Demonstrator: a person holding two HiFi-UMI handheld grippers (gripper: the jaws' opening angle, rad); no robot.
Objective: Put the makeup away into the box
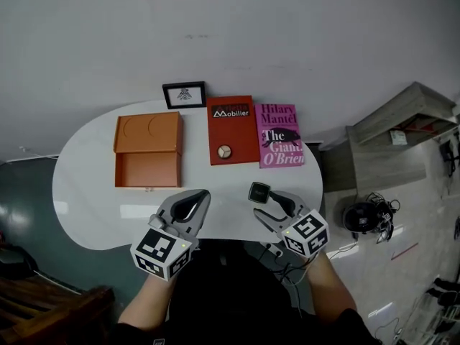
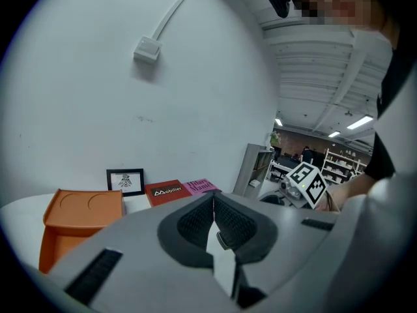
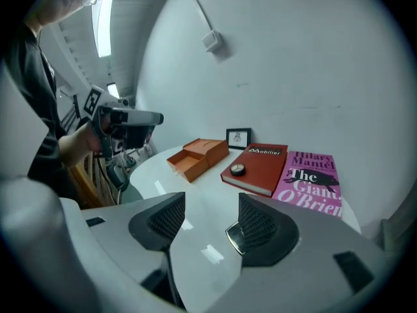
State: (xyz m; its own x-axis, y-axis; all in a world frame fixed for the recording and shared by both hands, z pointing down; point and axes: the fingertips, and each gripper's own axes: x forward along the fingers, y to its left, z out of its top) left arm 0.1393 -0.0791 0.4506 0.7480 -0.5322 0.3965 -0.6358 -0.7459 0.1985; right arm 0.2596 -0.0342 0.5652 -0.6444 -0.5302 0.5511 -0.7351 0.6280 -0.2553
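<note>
The small round makeup compact (image 1: pixel 225 150) sits on the red book (image 1: pixel 241 136), ahead and slightly left of my right gripper (image 1: pixel 264 204), whose jaws stand wide and empty. My left gripper (image 1: pixel 200 196), jaws together, is farther off, nearer the open orange box (image 1: pixel 147 169).

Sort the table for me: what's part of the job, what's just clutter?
Job: orange box, lid open; small round makeup compact, sitting on the red book.
Clutter: red book; pink book; framed picture.
</note>
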